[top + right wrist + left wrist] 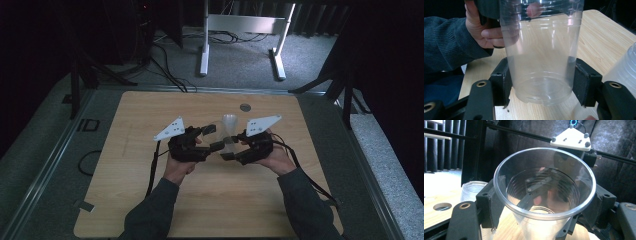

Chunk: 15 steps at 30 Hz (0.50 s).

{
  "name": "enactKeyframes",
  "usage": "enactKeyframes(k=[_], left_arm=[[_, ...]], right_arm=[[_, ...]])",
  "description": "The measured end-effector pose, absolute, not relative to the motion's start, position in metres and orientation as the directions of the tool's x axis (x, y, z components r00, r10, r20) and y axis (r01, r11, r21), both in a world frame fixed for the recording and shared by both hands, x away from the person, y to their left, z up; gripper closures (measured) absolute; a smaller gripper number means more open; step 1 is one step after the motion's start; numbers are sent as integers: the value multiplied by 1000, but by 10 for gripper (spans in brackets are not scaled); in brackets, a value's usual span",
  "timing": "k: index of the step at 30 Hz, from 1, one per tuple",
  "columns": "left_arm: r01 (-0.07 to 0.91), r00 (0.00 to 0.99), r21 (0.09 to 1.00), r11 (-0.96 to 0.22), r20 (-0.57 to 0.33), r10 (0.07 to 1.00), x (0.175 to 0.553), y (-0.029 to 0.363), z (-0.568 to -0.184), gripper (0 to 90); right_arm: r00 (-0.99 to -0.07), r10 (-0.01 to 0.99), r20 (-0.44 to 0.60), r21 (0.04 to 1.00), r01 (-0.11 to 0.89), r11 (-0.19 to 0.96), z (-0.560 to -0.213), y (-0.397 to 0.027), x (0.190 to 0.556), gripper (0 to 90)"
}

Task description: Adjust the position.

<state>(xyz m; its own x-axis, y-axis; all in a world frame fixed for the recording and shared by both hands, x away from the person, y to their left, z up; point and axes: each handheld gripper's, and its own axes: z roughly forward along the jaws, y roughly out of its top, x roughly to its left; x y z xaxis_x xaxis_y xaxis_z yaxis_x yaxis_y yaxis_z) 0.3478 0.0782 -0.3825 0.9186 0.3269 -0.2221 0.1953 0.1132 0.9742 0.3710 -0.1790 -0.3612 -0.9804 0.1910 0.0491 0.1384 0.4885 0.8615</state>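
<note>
A clear plastic cup (pixel 544 182) hangs above the table between both grippers, its mouth tipped toward the left gripper view. My left gripper (pixel 544 202) flanks it just below the rim, and its pads (pixel 496 197) look to be against the wall. Lower down, my right gripper (pixel 541 85) is shut on the same cup (pixel 541 62) near its base. In the high view the two grippers (pixel 220 145) (pixel 232 150) meet nose to nose over the middle of the table, with the cup (pixel 227 142) faint between them.
More clear cups (pixel 229 122) (pixel 472 190) (pixel 624 72) stand on the wooden table (pixel 150 200) just behind the grippers, near a round hole (pixel 244 107). A white stand (pixel 240 30) is on the floor beyond. Cables trail back from both grippers.
</note>
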Motion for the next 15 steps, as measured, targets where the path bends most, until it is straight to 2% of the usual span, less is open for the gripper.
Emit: enactKeyframes(k=[5,15], left_arm=[[194,919,975,108,-219,328,348,78,-383,280],[189,907,977,94,-211,365,348,83,-382,282]], right_arm=[[-982,187,43,860,132,494,-361,-179,371,380],[-973,227,26,863,137,486,-358,-183,371,247]])
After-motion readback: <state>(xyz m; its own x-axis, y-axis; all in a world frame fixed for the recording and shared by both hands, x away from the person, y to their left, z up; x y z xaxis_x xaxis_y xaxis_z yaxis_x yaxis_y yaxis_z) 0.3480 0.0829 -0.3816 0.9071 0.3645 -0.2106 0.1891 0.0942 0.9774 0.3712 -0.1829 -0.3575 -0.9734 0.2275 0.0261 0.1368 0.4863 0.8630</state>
